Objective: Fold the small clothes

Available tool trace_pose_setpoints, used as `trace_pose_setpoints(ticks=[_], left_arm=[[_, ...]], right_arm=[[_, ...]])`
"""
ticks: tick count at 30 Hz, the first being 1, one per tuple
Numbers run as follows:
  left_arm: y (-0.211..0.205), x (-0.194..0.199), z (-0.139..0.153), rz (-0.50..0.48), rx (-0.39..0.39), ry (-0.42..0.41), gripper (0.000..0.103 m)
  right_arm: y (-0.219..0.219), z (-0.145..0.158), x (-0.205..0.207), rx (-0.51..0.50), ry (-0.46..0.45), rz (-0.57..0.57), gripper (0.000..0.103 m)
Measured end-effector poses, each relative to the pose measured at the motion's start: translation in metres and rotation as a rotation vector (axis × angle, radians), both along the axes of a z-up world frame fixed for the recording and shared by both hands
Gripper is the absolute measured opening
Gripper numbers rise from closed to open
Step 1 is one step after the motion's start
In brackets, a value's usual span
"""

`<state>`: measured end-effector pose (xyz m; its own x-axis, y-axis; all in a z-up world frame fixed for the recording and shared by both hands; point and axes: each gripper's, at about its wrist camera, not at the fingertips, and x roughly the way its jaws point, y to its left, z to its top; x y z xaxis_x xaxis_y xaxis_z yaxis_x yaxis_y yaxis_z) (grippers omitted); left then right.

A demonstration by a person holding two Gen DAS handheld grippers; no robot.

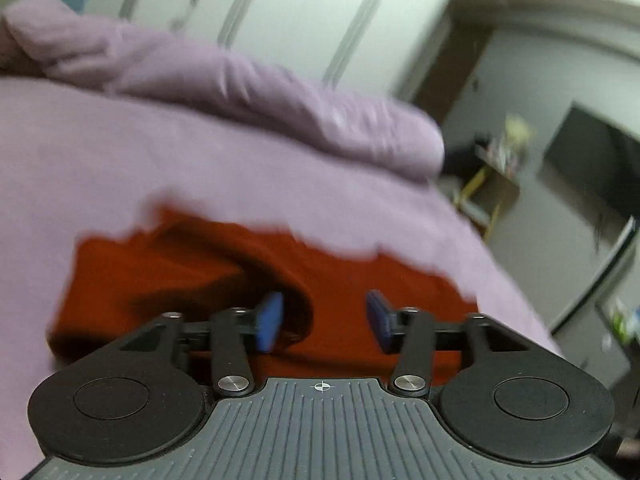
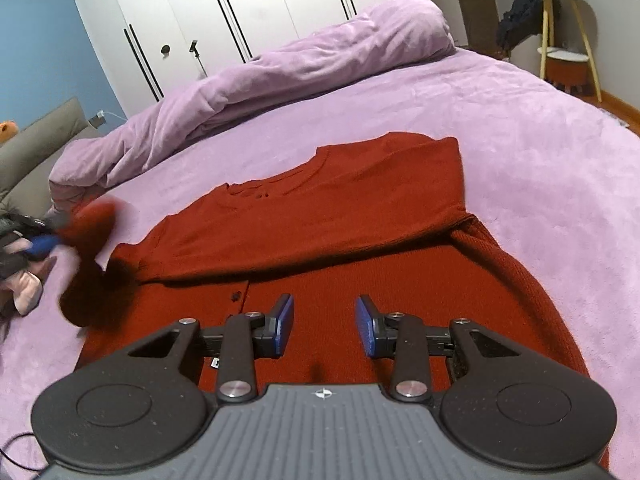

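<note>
A red knit cardigan (image 2: 340, 216) lies on the purple bedspread (image 2: 520, 128), its top part folded across the body. My right gripper (image 2: 325, 324) is open and empty, low over the cardigan's lower body. My left gripper (image 1: 324, 320) is open just above the red cloth (image 1: 360, 280), and that view is blurred. In the right wrist view the left gripper (image 2: 44, 242) shows at the far left edge beside the cardigan's blurred sleeve end (image 2: 92, 248); whether it touches the sleeve is unclear.
A rolled purple duvet (image 2: 280, 68) lies along the far side of the bed. White wardrobes (image 2: 224, 8) stand behind it. A small shelf stand (image 2: 560, 40) is at the far right. A pink cloth (image 2: 28, 284) lies at the left edge.
</note>
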<state>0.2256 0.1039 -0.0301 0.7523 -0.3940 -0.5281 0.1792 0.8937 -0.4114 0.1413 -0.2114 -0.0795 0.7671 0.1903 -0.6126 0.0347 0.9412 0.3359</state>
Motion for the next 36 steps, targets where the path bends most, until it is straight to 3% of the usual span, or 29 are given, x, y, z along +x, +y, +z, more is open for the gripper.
trace_pose_setpoints(ticks=[2, 6, 11, 17, 21, 24, 25, 27, 30, 33, 36], left_arm=[[-0.016, -0.005, -0.018, 0.006, 0.031, 0.065, 0.053], [-0.007, -0.017, -0.039, 0.097, 0.085, 0.141, 0.054], [0.013, -0.032, -0.044, 0.225, 0.213, 0.159, 0.061], [0.039, -0.045, -0.05, 0.268, 0.193, 0.175, 0.061], [0.04, -0.048, -0.06, 0.281, 0.182, 0.188, 0.061], [0.036, -0.047, -0.06, 0.276, 0.173, 0.187, 0.061], [0.035, -0.054, -0.058, 0.273, 0.174, 0.184, 0.061], [0.033, -0.052, -0.057, 0.273, 0.178, 0.19, 0.061], [0.029, -0.044, -0.056, 0.265, 0.166, 0.203, 0.061], [0.023, -0.037, -0.053, 0.261, 0.178, 0.193, 0.061], [0.017, -0.029, -0.052, 0.249, 0.184, 0.195, 0.061]], right_arm=[[-0.002, 0.0, 0.002, 0.016, 0.003, 0.009, 0.033], [0.005, -0.003, 0.036, 0.164, 0.042, 0.1, 0.033], [0.044, -0.006, 0.086, 0.217, 0.031, 0.181, 0.035], [0.048, -0.018, 0.119, 0.231, 0.085, 0.051, 0.04], [0.059, -0.031, 0.144, 0.19, 0.158, 0.079, 0.044], [0.069, -0.033, 0.149, 0.156, 0.142, 0.103, 0.041], [0.071, -0.031, 0.15, 0.144, 0.139, 0.105, 0.036], [0.07, -0.026, 0.148, 0.141, 0.119, 0.12, 0.007], [0.066, -0.007, 0.14, 0.133, 0.04, 0.159, 0.004], [0.052, 0.024, 0.127, -0.002, -0.112, 0.107, 0.004], [0.028, 0.027, 0.127, -0.193, -0.132, 0.03, 0.004]])
